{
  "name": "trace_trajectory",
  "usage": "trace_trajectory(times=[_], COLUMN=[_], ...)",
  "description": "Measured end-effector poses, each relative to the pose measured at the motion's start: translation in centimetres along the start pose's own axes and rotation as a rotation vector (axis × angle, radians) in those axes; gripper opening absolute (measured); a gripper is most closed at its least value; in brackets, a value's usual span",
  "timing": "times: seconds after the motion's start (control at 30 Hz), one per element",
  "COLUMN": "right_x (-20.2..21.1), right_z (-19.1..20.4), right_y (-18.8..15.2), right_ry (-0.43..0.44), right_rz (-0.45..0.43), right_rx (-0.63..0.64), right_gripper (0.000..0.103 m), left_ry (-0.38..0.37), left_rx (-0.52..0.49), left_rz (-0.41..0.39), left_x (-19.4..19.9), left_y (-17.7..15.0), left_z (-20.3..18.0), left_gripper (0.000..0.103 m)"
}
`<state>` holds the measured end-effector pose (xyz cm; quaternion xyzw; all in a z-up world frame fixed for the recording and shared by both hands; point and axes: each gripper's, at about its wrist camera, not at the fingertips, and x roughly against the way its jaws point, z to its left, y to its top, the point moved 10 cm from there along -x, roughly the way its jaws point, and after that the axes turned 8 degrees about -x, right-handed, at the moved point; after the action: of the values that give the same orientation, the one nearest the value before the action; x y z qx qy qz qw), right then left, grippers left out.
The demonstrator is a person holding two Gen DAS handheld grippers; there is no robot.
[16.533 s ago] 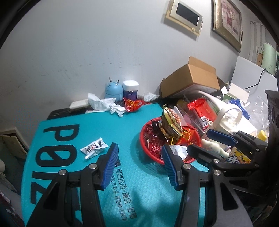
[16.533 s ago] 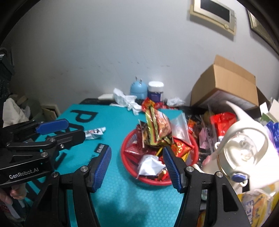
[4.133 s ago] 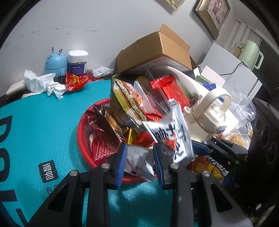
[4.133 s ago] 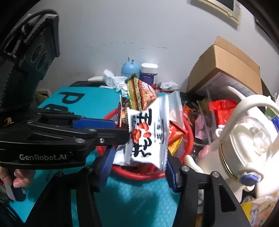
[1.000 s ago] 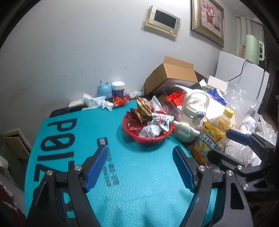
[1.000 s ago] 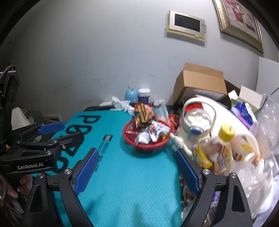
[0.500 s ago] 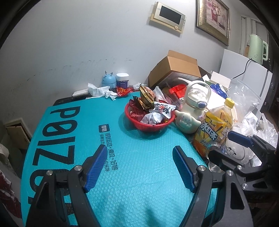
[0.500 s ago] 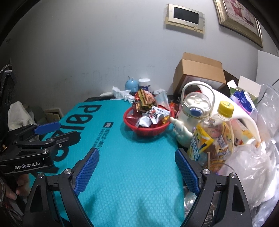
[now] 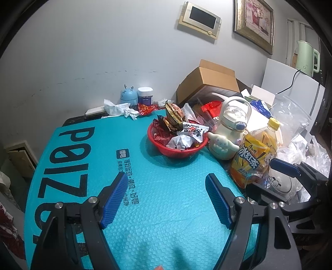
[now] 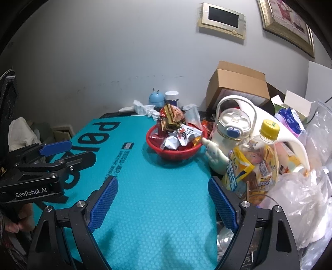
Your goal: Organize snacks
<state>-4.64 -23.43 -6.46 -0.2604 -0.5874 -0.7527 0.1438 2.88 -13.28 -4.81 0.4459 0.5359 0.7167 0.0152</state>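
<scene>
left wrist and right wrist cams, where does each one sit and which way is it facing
Left wrist: sits on the left tongs, looking forward and down across the teal mat to the red basket; its own open blue fingers show, with the right tongs at the right edge.
Right wrist: sits on the right tongs, facing the same basket; its open fingers show, with the left tongs and the person's hand at left.
Shared: mat, basket, cream bottle, yellow tea bottle, cardboard box.

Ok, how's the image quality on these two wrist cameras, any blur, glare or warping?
Left wrist view: sharp, dark fisheye corners, the picture frame bowed, soft shadow beside the red basket. Right wrist view: also sharp, the wall panel tilted by the lens, slight glare on the plastic bags.
</scene>
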Motion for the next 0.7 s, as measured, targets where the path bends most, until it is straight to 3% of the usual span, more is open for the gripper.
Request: trace_trajectory(times=[0.7], right_x=[-1.01], right_z=[-0.95], right_y=[-0.02], right_ry=[-0.018], right_rz=[0.027], right_rx=[-0.003], right_gripper=[0.089], left_ry=[0.013], left_rx=[-0.004], left_rz=[0.016], left_x=[-0.73], left_y=[0.28], left_z=[0.03], left_gripper=[0.077])
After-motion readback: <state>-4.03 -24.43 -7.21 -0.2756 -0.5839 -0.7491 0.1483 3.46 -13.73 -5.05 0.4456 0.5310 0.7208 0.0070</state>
